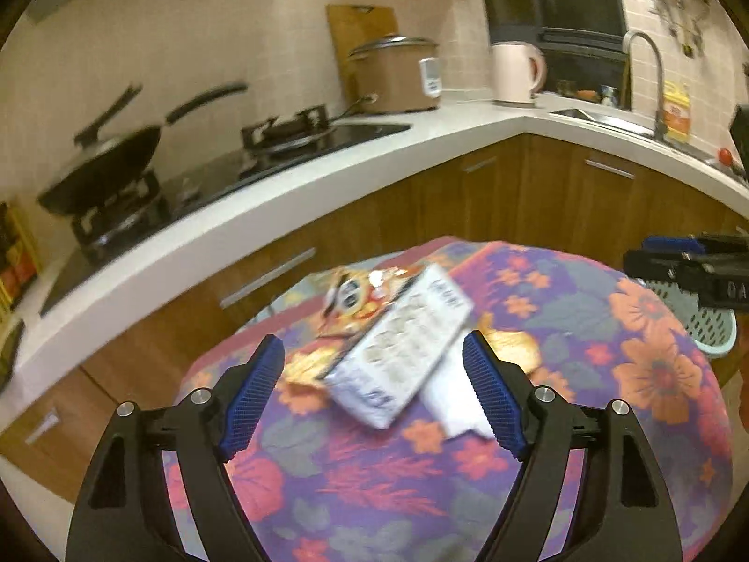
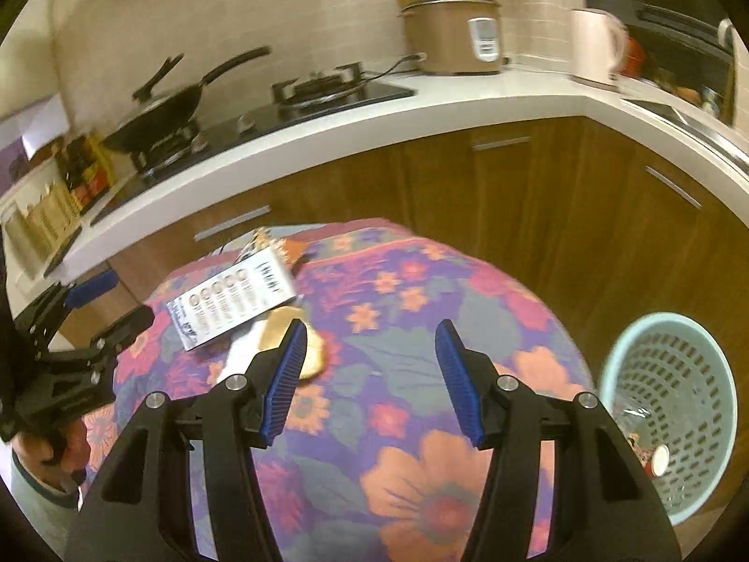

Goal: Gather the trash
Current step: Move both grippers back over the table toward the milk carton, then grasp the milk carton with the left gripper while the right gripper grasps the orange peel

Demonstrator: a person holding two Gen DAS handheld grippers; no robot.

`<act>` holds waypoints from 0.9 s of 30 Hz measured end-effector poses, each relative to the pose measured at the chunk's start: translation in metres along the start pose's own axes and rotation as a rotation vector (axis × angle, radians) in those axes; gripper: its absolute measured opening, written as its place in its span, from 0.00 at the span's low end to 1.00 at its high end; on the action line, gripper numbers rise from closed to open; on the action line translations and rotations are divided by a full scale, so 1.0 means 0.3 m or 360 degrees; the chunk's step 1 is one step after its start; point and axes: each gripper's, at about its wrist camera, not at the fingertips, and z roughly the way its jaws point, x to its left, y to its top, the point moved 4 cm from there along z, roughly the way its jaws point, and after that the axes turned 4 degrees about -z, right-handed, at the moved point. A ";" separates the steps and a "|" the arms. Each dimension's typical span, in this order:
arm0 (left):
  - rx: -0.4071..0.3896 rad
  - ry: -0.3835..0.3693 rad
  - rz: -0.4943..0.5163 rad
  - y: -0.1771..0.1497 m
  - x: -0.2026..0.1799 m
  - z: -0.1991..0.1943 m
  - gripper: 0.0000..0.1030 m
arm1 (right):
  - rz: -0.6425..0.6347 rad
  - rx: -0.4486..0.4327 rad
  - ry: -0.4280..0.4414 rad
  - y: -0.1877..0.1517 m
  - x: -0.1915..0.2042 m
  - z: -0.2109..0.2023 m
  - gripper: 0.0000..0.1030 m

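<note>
A white printed carton (image 1: 400, 349) lies on the floral tablecloth (image 1: 608, 365), over an orange snack wrapper (image 1: 363, 292), a white paper (image 1: 456, 400) and a tan round piece (image 1: 510, 344). My left gripper (image 1: 374, 386) is open, its jaws on either side of the carton's near end, not touching it. In the right wrist view the carton (image 2: 234, 302) and tan piece (image 2: 285, 328) lie left of my open, empty right gripper (image 2: 372, 374). The left gripper (image 2: 89, 323) shows at the left edge. A light green perforated basket (image 2: 679, 403) stands low at the right with some trash inside.
A white L-shaped counter (image 1: 356, 164) with brown cabinets runs behind the table. It holds a stove with a black wok (image 1: 107, 164), a rice cooker (image 1: 398, 72), a kettle (image 1: 515, 72) and a sink (image 1: 604, 114). The basket (image 1: 707, 323) sits beyond the table's right edge.
</note>
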 end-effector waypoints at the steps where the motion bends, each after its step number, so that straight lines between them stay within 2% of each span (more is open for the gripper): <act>1: 0.0030 -0.0033 -0.0027 -0.001 0.032 0.027 0.75 | -0.0023 0.0016 0.0002 0.003 0.024 0.025 0.52; 6: 0.0157 -0.0232 -0.0139 -0.010 0.127 0.152 0.75 | -0.0086 0.0062 0.0028 0.014 0.093 0.142 0.52; 9: 0.0204 -0.0332 -0.0174 -0.018 0.142 0.211 0.75 | -0.0124 0.0071 0.0057 0.013 0.132 0.206 0.52; 16: 0.0317 -0.0511 -0.0098 -0.049 0.104 0.299 0.74 | -0.0170 0.0126 0.0102 -0.016 0.177 0.288 0.52; 20: 0.0359 -0.0505 -0.0018 -0.073 0.060 0.323 0.72 | -0.0163 0.0135 0.0104 -0.026 0.174 0.304 0.52; 21: 0.0363 -0.0498 -0.0002 -0.079 0.051 0.326 0.67 | -0.0162 0.0139 0.0105 -0.028 0.173 0.308 0.52; 27: 0.0329 -0.0467 0.0007 -0.086 0.034 0.303 0.61 | -0.0180 0.0131 0.0114 -0.034 0.180 0.311 0.54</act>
